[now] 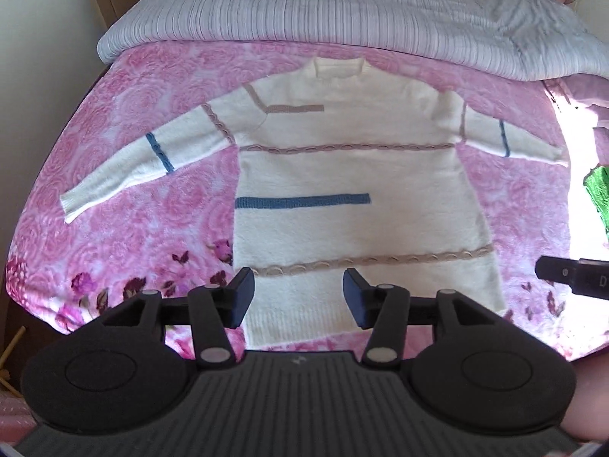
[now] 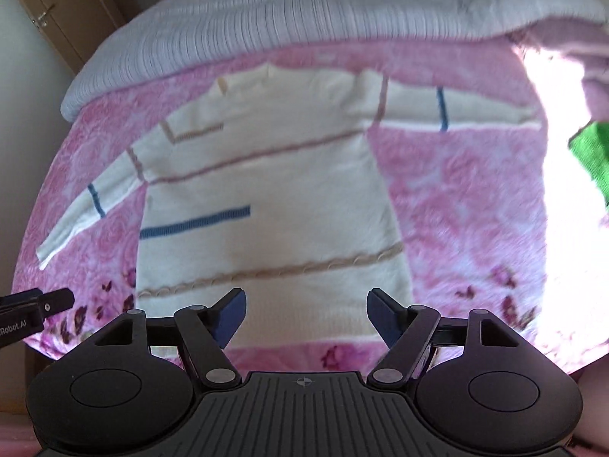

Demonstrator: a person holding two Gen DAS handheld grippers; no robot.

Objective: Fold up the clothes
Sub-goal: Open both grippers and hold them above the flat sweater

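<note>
A cream knit sweater (image 1: pixel 342 175) with blue and tan stripes lies flat on a pink floral blanket (image 1: pixel 144 228), neck away from me, both sleeves spread out to the sides. My left gripper (image 1: pixel 298 297) hangs well above its hem, open, with nothing between the fingers. In the right wrist view the same sweater (image 2: pixel 266 198) looks blurred, and my right gripper (image 2: pixel 306 316) hovers high over the hem's right part, open wide and empty. Each gripper's tip shows at the edge of the other's view.
A folded white striped quilt (image 1: pixel 304 19) lies across the bed behind the sweater. A green garment (image 1: pixel 599 194) sits at the right edge in strong sunlight. A wooden door (image 2: pixel 45 19) and wall stand on the left.
</note>
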